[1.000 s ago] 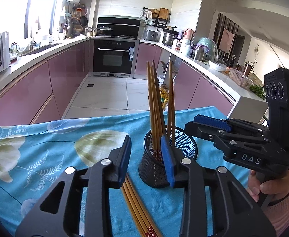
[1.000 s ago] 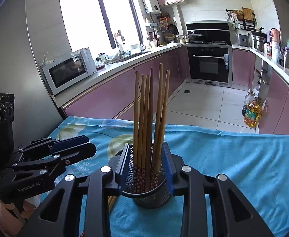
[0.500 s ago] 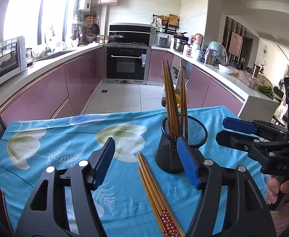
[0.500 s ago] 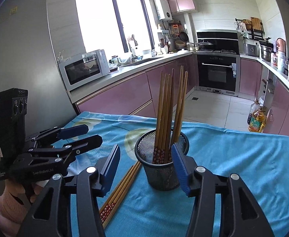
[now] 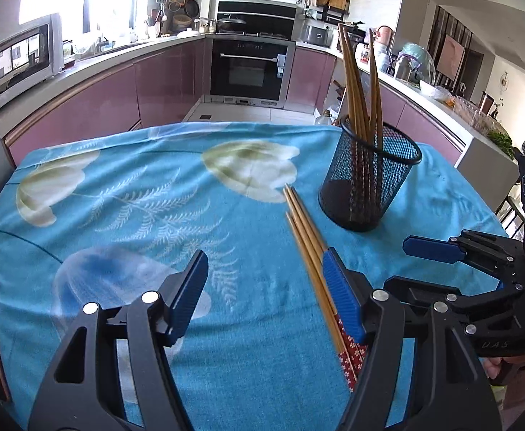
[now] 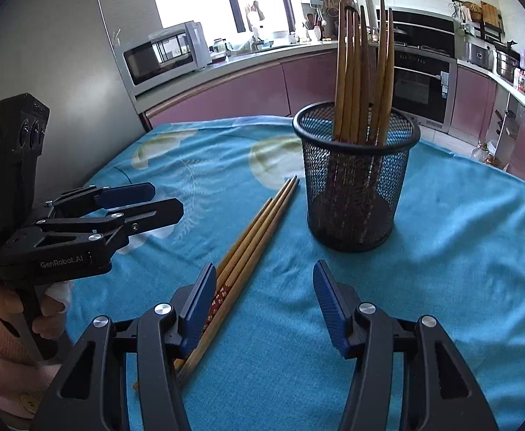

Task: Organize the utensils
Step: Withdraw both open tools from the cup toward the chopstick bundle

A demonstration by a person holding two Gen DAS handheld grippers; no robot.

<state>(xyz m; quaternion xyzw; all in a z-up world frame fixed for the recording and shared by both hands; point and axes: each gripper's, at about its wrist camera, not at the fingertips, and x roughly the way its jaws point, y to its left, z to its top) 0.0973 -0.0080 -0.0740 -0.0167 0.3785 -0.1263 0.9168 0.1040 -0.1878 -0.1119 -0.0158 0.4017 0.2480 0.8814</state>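
— Wooden chopsticks are lying loose on the tabletop just beside the mesh holder, which is already carrying several upright.

— Both tools, left and right, have just been opening; nothing is sitting between the jaws. Next seems to be closing on the loose ones.

— Blue flowered cloth is covering it; pink kitchen cabinets are curving behind.

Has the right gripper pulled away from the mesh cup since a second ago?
Yes. The right gripper, which straddled the mesh cup, has backed off toward the table's near side; the cup stands clear ahead. Its jaws have just been opening, with nothing between them.
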